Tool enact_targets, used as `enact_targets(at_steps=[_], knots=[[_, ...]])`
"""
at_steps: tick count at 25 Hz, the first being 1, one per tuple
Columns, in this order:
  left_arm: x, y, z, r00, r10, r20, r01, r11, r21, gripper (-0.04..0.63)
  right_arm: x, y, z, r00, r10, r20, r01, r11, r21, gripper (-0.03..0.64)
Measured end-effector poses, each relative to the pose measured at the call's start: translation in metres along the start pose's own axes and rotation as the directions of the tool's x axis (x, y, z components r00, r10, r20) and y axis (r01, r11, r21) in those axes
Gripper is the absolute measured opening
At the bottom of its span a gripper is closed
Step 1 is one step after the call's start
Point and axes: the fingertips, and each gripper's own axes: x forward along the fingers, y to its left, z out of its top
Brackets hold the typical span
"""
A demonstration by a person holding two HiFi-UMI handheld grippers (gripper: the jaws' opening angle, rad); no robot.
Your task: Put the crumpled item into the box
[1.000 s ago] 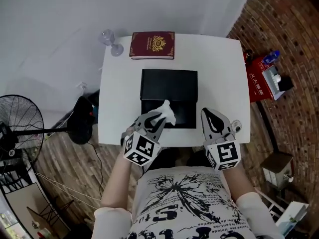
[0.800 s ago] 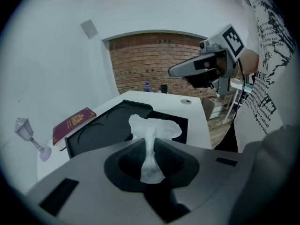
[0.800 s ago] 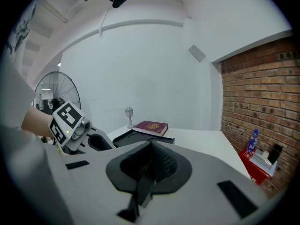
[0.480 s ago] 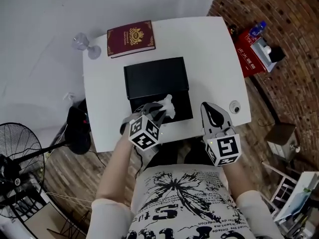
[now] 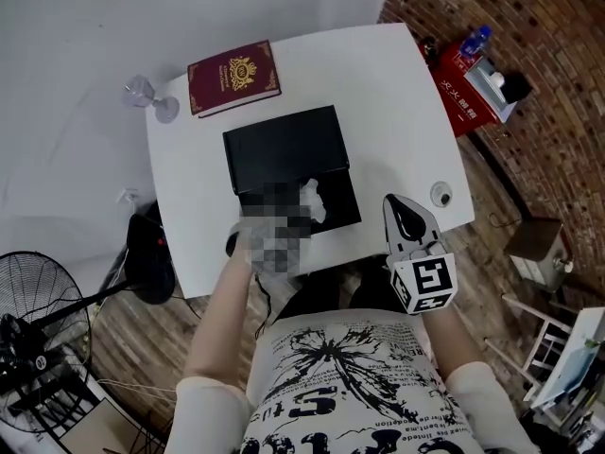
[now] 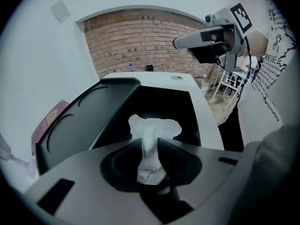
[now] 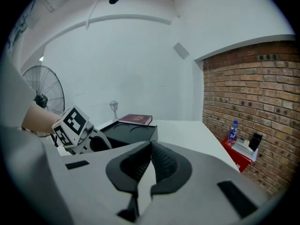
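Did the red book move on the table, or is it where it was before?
No. The red book still lies flat just behind the black box, beside the glass. Only the head camera's view has shifted.

Bright, even light; fisheye-bent, dark-cornered gripper views.

Hardly any print can be read: white characters on a red box, coded squares on a cube.

The red box (image 5: pixel 460 93) at the right carries a row of white characters in a Chinese-looking script, too small to read. The book (image 5: pixel 233 77) has a gold crest on its dark red cover, with fine gold marks under it that cannot be made out. The cube (image 5: pixel 424 284) on the right gripper (image 5: pixel 401 202) bears black-and-white square markers, without letters or numbers. The shirt (image 5: pixel 345 386) shows large, distorted black lettering that is not legible. The bottle (image 5: pixel 475 38) has a blue label, blurred.
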Motion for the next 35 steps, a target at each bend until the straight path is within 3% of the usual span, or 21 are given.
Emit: enact_targets(at_steps=[3, 10, 16, 19, 23, 27, 31, 34, 35], knots=[[-0.004, 0.0, 0.002, 1.0, 0.009, 0.011, -0.009, 1.0, 0.005, 0.193, -0.003, 0.003, 0.003, 1.0, 0.002, 0.002, -0.002, 1.0, -0.009, 0.015], [-0.044, 0.007, 0.018, 0.992, 0.09, 0.089, -0.09, 0.996, -0.009, 0.199, -0.01, 0.02, 0.027, 0.999, 0.022, 0.047, -0.019, 0.998, -0.066, 0.015], [-0.108, 0.027, 0.048, 0.948, 0.236, 0.216, -0.216, 0.97, -0.111, 0.153, -0.016, 0.029, 0.062, 0.993, 0.06, 0.103, -0.047, 0.991, -0.124, 0.015], [-0.145, 0.035, 0.066, 0.901, 0.311, 0.303, -0.266, 0.947, -0.182, 0.133, -0.019, 0.031, 0.082, 0.987, 0.09, 0.135, -0.069, 0.986, -0.153, 0.015], [-0.194, 0.043, 0.085, 0.811, 0.426, 0.402, -0.324, 0.898, -0.298, 0.09, -0.023, 0.038, 0.106, 0.973, 0.149, 0.174, -0.113, 0.973, -0.203, 0.015], [-0.234, 0.041, 0.095, 0.724, 0.516, 0.458, -0.361, 0.849, -0.385, 0.04, -0.034, 0.043, 0.123, 0.956, 0.198, 0.214, -0.143, 0.958, -0.247, 0.015], [-0.26, 0.033, 0.102, 0.654, 0.565, 0.504, -0.367, 0.819, -0.441, 0.023, -0.043, 0.042, 0.138, 0.94, 0.219, 0.261, -0.155, 0.957, -0.244, 0.015], [-0.28, 0.027, 0.103, 0.583, 0.605, 0.542, -0.366, 0.792, -0.489, 0.014, -0.051, 0.042, 0.145, 0.928, 0.234, 0.291, -0.164, 0.955, -0.245, 0.014], [-0.286, 0.026, 0.101, 0.57, 0.618, 0.542, -0.365, 0.781, -0.507, 0.014, -0.054, 0.042, 0.146, 0.924, 0.24, 0.299, -0.168, 0.954, -0.247, 0.014]])
